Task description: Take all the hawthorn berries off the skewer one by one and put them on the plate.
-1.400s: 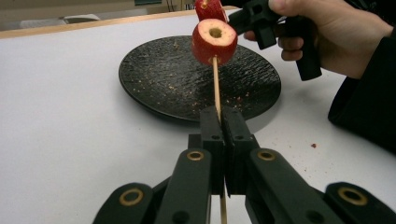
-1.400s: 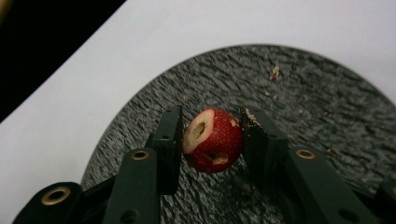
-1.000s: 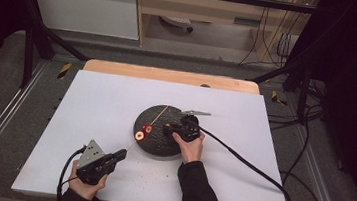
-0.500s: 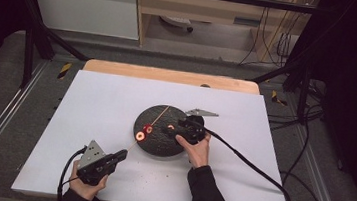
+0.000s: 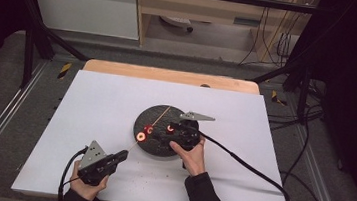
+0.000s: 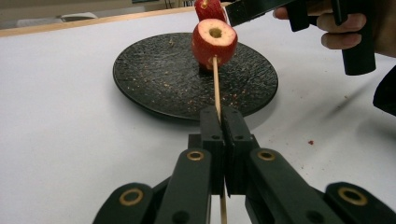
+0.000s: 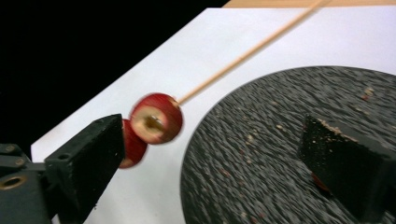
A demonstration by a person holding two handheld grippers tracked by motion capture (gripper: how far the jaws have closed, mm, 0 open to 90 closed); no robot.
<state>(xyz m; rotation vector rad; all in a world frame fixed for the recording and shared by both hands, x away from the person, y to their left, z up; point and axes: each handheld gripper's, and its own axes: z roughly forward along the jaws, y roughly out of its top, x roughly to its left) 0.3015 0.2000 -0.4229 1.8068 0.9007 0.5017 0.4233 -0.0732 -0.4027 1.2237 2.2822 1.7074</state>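
My left gripper [image 5: 123, 155] [image 6: 223, 116], near the table's front, is shut on the lower end of a thin wooden skewer [image 6: 216, 88]. The skewer [image 5: 161, 115] slants up over a black plate [image 5: 156, 148]. Two red cored fruit rings [image 5: 141, 136] [image 5: 149, 129] are threaded on it, seen close in the left gripper view [image 6: 215, 39] and in the right gripper view [image 7: 156, 117]. My right gripper [image 5: 165, 133] [image 7: 212, 135] hovers over the plate [image 7: 280, 140], open, its jaws to either side of the rings. A third red ring [image 5: 170, 128] shows by its tips.
The plate [image 6: 159, 79] sits mid-table on a white sheet [image 5: 96, 102] and is dusted with crumbs. A wooden table edge [image 5: 169, 74] runs along the back. The right gripper's cable [image 5: 245, 165] trails off to the right. Metal rails flank the table.
The right gripper has shifted slightly over the plate, a little right and back again. The left gripper and the skewer have stayed put.
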